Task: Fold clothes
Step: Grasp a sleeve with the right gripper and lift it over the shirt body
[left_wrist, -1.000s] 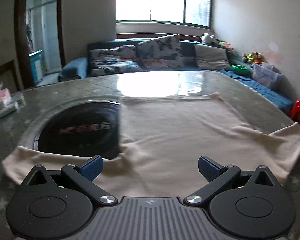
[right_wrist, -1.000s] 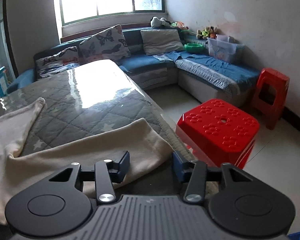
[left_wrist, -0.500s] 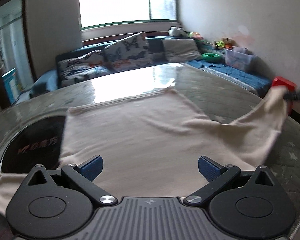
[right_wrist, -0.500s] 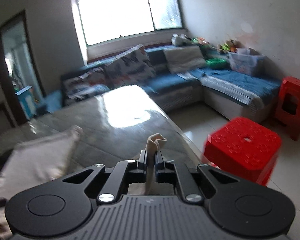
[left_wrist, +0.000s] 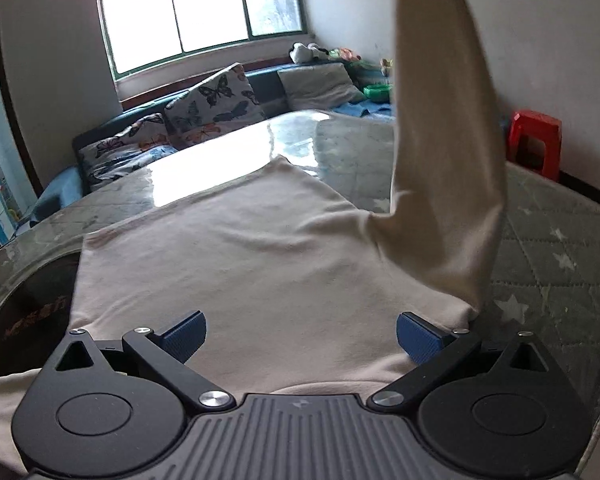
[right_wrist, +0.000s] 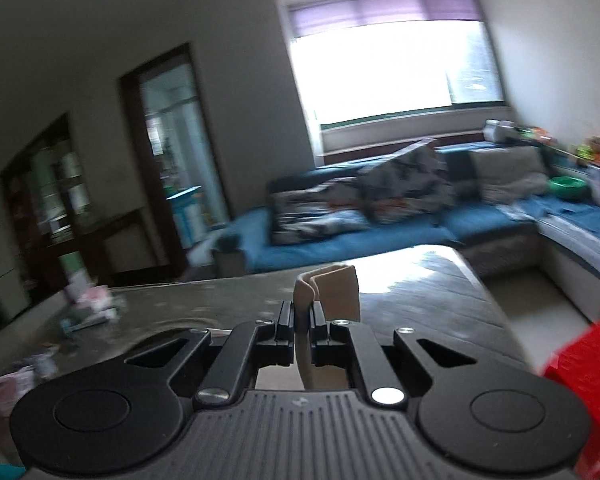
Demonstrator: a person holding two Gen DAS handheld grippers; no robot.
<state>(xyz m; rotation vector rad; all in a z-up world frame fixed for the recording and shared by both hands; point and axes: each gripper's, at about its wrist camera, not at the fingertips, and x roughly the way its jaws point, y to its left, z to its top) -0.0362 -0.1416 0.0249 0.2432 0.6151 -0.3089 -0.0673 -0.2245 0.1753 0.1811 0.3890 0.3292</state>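
Now | right tongs (right_wrist: pixel 302 318) pinching sleeve (left_wrist: pixel 444 152), lifted | left tongs (left_wrist: pixel 300 332) spread over shirt (left_wrist: pixel 240 264) on table (left_wrist: pixel 560 264) | risk: thin pinch, seemingly cuff edge; sleeve slips, shirt drags

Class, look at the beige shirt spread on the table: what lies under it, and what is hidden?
Under the shirt lie the quilted table cover and part of a round black inset. How far the inset runs beneath the cloth is covered.

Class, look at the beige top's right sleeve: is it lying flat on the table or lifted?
Lifted. The sleeve rises steeply from the top, its cuff pinched in the shut right tongs.
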